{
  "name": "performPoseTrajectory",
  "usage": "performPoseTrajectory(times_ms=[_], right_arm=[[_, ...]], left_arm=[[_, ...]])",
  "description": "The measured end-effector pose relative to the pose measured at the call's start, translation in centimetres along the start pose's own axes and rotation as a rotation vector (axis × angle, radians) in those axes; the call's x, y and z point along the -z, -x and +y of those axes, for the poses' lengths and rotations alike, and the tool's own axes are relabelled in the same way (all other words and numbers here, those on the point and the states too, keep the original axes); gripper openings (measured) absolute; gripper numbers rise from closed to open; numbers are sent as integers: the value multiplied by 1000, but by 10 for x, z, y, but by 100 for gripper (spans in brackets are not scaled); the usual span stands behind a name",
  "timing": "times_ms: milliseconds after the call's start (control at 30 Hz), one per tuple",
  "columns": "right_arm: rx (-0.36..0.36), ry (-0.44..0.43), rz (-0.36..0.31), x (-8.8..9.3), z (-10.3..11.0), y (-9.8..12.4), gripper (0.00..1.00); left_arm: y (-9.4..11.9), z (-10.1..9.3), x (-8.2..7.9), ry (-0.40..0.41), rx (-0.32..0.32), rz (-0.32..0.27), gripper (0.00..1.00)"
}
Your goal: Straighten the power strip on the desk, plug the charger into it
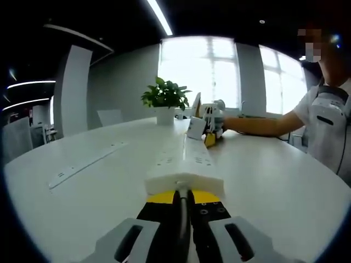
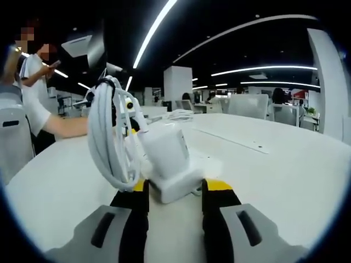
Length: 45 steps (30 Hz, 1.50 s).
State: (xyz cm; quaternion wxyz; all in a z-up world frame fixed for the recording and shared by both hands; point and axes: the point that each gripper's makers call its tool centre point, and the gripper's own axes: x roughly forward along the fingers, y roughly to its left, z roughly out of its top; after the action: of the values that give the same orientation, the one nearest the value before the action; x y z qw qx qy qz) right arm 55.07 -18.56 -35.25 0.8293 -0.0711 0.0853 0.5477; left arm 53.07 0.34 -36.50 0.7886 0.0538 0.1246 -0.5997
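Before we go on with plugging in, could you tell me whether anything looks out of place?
Nothing looks damaged. The charger, cable still coiled, sits between the right gripper's jaws, and the left gripper has the power strip's near end.

Lying open beside power strip (image 1: 185,174): bare desk (image 1: 93,192) both sides. Blocking far end: charger (image 1: 196,128), potted plant (image 1: 164,101) behind.

Power strip (image 1: 185,164): on desk (image 1: 82,208), near end at left gripper (image 1: 184,205). Charger (image 2: 167,156) on strip's far end, between right gripper (image 2: 175,200) jaws. Potted plant (image 1: 164,101) behind.
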Motion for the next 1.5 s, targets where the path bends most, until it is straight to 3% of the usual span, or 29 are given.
performPoseTrajectory(times_ms=[733, 1500], right_arm=[[6, -30, -2, -1, 12, 5, 36], [-12, -3, 2, 1, 18, 6, 35]], left_arm=[[6, -6, 1, 2, -6, 1, 11], [10, -14, 3, 9, -32, -1, 11]])
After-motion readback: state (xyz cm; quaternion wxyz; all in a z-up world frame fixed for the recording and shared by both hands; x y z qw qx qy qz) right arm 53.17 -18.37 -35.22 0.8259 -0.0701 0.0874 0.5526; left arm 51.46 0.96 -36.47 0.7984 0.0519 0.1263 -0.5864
